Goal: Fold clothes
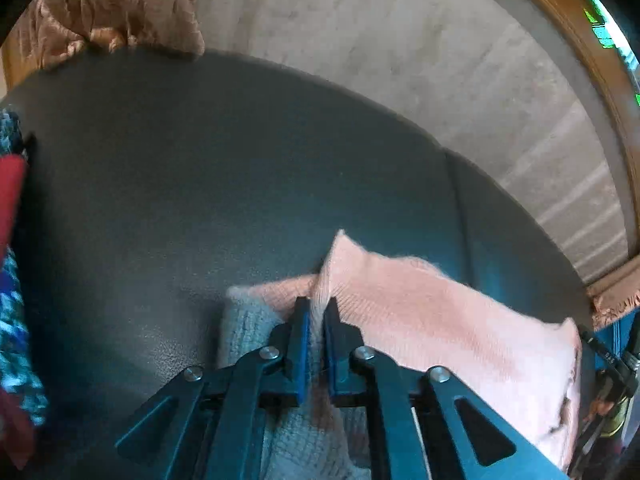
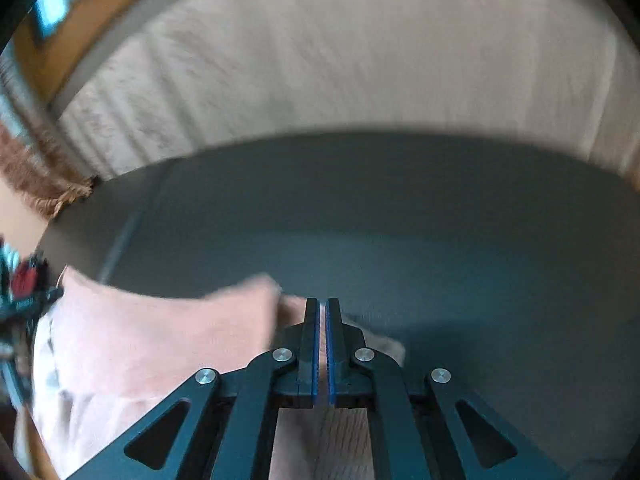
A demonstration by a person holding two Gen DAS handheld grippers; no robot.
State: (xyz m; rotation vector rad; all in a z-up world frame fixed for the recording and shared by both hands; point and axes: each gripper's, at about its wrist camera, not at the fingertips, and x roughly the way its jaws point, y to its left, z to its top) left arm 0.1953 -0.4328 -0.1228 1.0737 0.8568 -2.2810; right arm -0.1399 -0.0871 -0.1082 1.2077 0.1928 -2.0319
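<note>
At the far left of the left wrist view we see a heap of blue-white patterned and red cloth (image 1: 14,280) lying on the dark grey textured bench (image 1: 200,184), well apart from our work. Beyond the bench's far edge a rumpled tan furry throw (image 1: 120,4) sits at the upper left, and a pale beige carpet (image 1: 380,52) runs to a wooden frame (image 1: 592,40) on the right. Our left tongs (image 1: 316,308) are pinching a raised fold of the soft pink knitted garment (image 1: 420,320), with fabric showing between the blue pads (image 1: 305,328). The garment lies on the near part of the bench; its long axis runs from these tongs rightward and toward us, one corner peaking upward. A grey-blue knitted piece (image 1: 248,328) lies beneath it on the left. In the right wrist view, which is blurred, the pink garment (image 2: 160,340) spreads left of our right tongs (image 2: 322,308), whose pads are pressed nearly together on a thin edge of it, over bare bench (image 2: 480,280).
</note>
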